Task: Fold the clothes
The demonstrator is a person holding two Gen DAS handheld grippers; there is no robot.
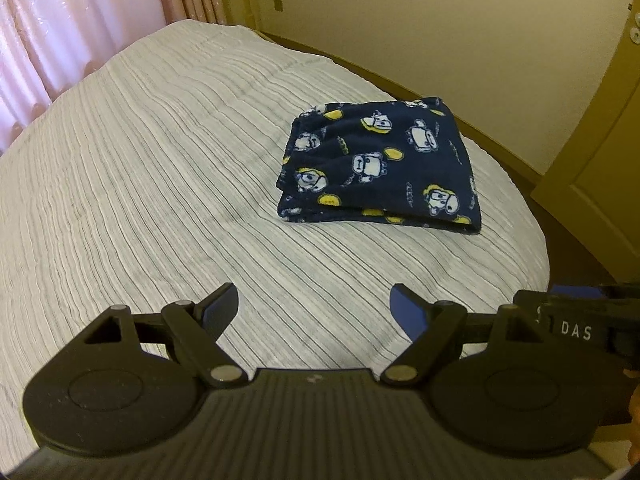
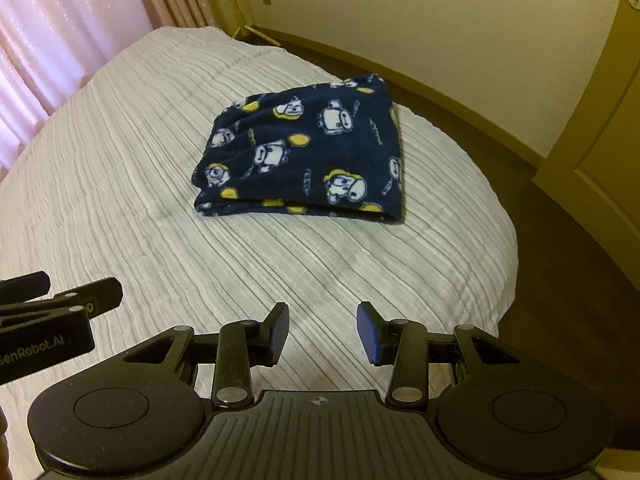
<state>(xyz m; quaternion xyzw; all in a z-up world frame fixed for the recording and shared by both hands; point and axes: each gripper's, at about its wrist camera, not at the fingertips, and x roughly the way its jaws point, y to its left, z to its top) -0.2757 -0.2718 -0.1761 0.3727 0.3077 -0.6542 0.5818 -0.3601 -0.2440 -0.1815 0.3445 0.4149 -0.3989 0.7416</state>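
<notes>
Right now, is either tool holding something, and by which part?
Nothing is held. The left tool and the right tool are both open over the bed cover, apart from the folded navy cartoon-print fleece garment.

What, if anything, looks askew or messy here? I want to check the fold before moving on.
Nothing serious. The navy printed garment lies folded on the striped bedspread, though its left edge is bunched and its layers do not line up neatly. Both grippers, left and right, are open and hold nothing.
</notes>
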